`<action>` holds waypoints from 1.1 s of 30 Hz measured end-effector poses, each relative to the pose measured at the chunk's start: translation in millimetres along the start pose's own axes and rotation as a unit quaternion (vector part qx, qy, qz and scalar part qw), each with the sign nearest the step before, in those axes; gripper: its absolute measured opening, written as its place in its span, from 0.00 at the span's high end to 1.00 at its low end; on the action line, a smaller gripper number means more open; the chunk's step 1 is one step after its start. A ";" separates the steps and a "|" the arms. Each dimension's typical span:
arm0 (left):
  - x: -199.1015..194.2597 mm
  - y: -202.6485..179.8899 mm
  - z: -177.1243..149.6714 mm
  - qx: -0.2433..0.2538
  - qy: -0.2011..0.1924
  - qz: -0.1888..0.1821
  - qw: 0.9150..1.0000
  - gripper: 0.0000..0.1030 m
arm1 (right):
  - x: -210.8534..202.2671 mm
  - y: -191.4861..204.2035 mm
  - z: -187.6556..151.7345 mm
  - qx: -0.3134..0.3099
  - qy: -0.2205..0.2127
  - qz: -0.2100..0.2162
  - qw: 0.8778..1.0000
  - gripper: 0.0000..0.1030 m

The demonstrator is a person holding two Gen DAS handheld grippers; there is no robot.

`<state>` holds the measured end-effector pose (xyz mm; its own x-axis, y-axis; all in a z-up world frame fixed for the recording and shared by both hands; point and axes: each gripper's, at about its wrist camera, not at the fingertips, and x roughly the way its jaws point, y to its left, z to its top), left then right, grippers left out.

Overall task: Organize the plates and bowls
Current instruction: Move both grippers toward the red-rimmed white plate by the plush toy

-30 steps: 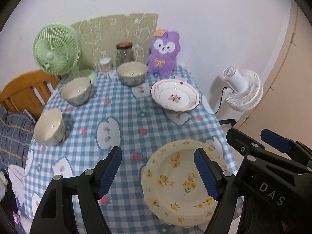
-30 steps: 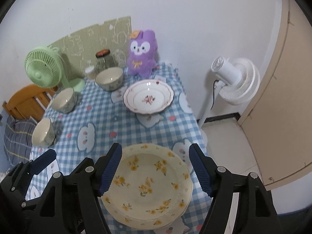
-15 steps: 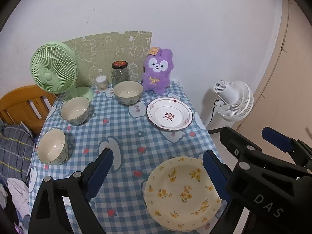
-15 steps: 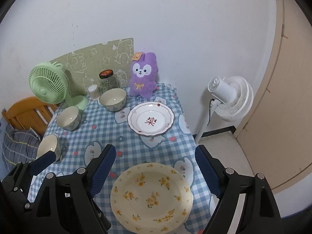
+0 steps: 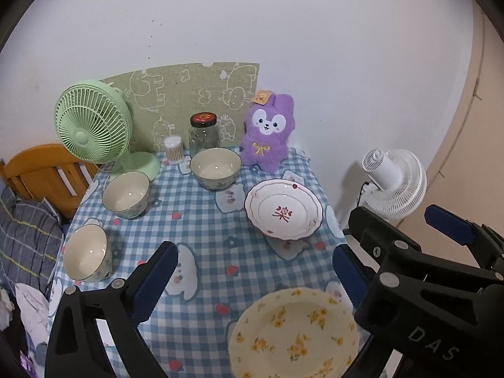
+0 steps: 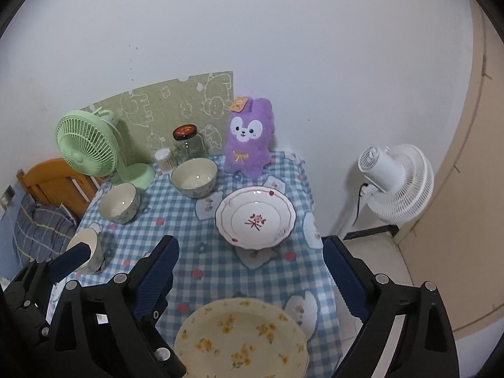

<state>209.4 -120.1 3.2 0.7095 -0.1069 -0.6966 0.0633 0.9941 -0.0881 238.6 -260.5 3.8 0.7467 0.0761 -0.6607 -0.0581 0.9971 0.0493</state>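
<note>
A yellow-flowered plate (image 5: 294,334) (image 6: 242,340) lies at the table's near edge. A white plate with a red motif (image 5: 283,214) (image 6: 255,217) sits at the right middle. Three cream bowls stand on the cloth: one at the back (image 5: 215,167) (image 6: 194,177), one at the left middle (image 5: 126,193) (image 6: 119,202), one at the near left (image 5: 86,256) (image 6: 88,250). My left gripper (image 5: 252,280) is open and empty, high above the table. My right gripper (image 6: 249,278) is open and empty, above the yellow plate.
A green desk fan (image 5: 94,129), a glass jar (image 5: 204,134), a cotton-swab tub (image 5: 174,148) and a purple plush (image 5: 267,135) line the back edge by the wall. A white floor fan (image 6: 395,182) stands right of the table. A wooden chair (image 5: 41,170) is at the left.
Both grippers have risen and pulled back from the table. Their jaws have opened wider. The plates and bowls have not moved.
</note>
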 end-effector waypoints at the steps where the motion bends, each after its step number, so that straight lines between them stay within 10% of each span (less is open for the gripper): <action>1: 3.2 -2.2 2.1 -0.002 -0.001 0.003 1.000 0.03 | 2.8 -1.0 3.5 -0.004 0.001 0.003 1.000 0.08; 33: 157.7 -29.4 51.7 -0.052 0.028 0.048 0.997 0.05 | 158.5 -66.6 59.0 -0.019 0.025 0.036 0.999 0.11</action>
<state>355.7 -165.3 -67.3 0.6680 -0.0144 -0.7440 -0.0792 0.9928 -0.0904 399.9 -314.8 -60.1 0.7062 0.1472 -0.6926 -0.1369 0.9881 0.0705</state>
